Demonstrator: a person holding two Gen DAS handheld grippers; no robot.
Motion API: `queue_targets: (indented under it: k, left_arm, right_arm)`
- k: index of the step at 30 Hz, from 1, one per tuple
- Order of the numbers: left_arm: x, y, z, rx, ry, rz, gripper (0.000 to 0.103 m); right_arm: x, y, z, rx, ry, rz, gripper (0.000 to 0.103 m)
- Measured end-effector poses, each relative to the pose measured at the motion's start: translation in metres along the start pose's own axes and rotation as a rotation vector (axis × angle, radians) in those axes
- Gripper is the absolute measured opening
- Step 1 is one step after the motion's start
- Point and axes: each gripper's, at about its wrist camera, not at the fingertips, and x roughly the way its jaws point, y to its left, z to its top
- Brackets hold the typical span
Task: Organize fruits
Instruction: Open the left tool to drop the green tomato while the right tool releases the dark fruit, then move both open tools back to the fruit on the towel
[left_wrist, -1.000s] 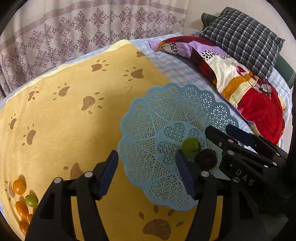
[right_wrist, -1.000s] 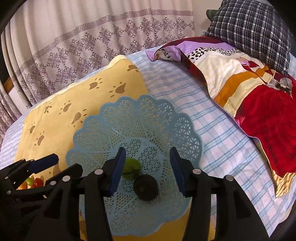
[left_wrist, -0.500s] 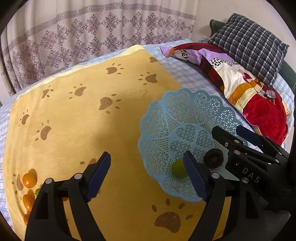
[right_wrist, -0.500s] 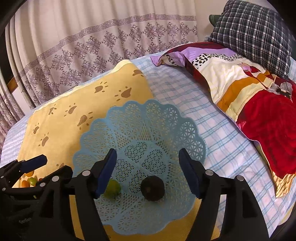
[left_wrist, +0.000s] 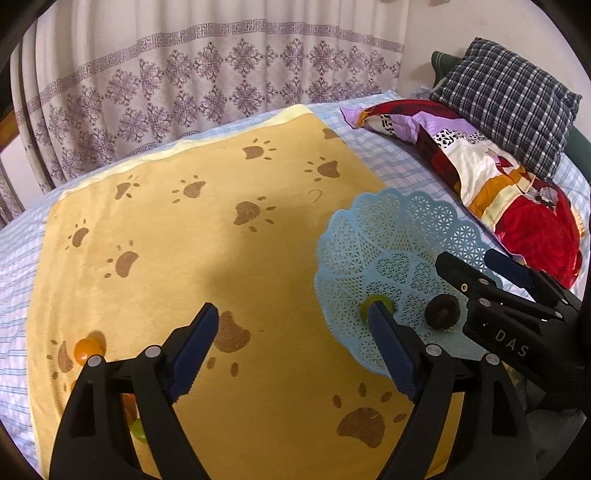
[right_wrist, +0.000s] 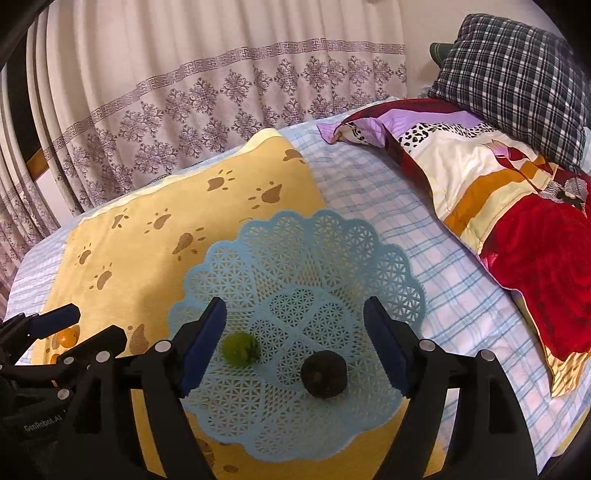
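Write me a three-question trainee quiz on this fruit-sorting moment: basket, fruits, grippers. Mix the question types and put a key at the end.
1. True or false: the blue lattice basket holds two fruits.
2. Multiple choice: the dark round fruit lies (A) on the yellow paw-print blanket, (B) in the basket, (C) on the plaid pillow.
3. Short answer: is the right gripper or the left gripper clamped on anything?

Key
1. True: the green fruit and the dark round fruit.
2. B.
3. Neither: both sets of jaws have just been opening and stand wide. The fruits lie loose in the basket; the orange fruit is still on the blanket.
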Motion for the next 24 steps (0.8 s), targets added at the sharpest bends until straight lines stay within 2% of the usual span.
queue_targets:
  k: [5,9,11,24]
  left_arm:
    - [-0.009,0.006,-0.004,-0.008,-0.013,0.013,0.082]
    - [-0.016,0.013,-0.006,-0.019,-0.019,0.027,0.082]
    - [-0.019,0.017,-0.008,-0.030,-0.022,0.033,0.086]
    - [-0.038,0.044,-0.024,-0.085,-0.038,0.073,0.087]
  right_arm:
    - [-0.005,0.007,-0.001,-0.019,-0.011,0.020,0.079]
    - [-0.009,0.013,-0.002,-0.037,-0.030,0.030,0.086]
    - [-0.012,0.016,-0.002,-0.048,-0.041,0.035,0.086]
    - [-0.021,0.034,-0.006,-0.098,-0.051,0.069,0.087]
